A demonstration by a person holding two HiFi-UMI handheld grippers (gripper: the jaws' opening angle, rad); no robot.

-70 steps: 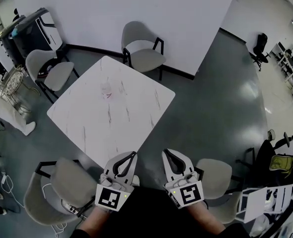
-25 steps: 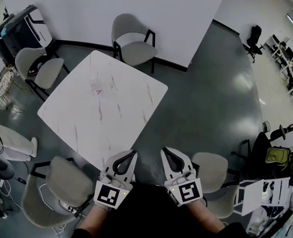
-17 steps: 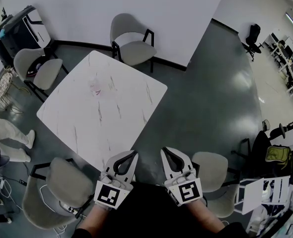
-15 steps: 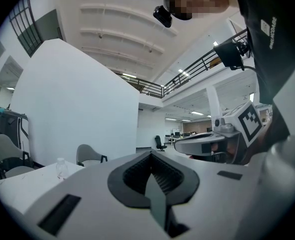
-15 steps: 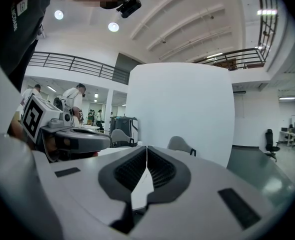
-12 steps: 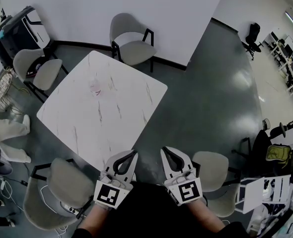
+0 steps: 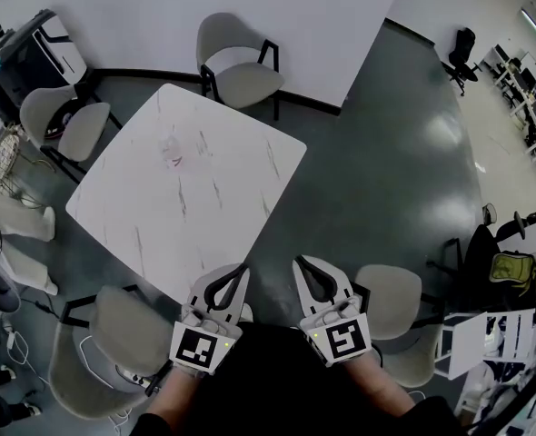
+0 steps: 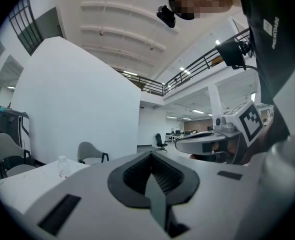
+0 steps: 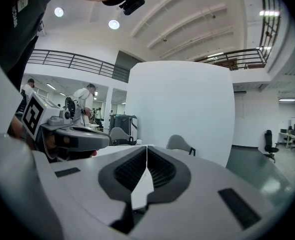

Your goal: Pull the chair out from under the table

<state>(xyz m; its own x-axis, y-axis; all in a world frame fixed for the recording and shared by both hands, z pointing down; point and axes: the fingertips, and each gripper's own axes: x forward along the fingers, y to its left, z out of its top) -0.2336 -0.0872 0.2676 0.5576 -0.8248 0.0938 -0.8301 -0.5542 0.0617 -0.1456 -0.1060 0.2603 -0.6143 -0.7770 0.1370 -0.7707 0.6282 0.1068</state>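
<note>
A white marble-look table (image 7: 204,198) stands ahead of me in the head view. Grey armchairs ring it: one at its far side (image 7: 236,69), one at its left (image 7: 64,121), one near its front-left edge (image 7: 114,339), and one off to my right (image 7: 391,312). My left gripper (image 7: 242,268) hovers just past the table's near corner, shut and empty. My right gripper (image 7: 297,262) hangs beside it over the grey floor, also shut with nothing in it. Each gripper view shows its own jaws pressed together, the left gripper (image 8: 150,156) and the right gripper (image 9: 146,149), with the table beyond.
A clear bottle (image 7: 170,143) stands on the table. A black cart (image 7: 27,53) and a wire basket (image 7: 0,148) are at the back left, and a person's legs (image 7: 14,221) stand at the left. A white wall (image 7: 204,7) runs behind the table.
Both grippers have stayed where they were, shut. The head view has shifted slightly, and the person at the left has moved their legs.
</note>
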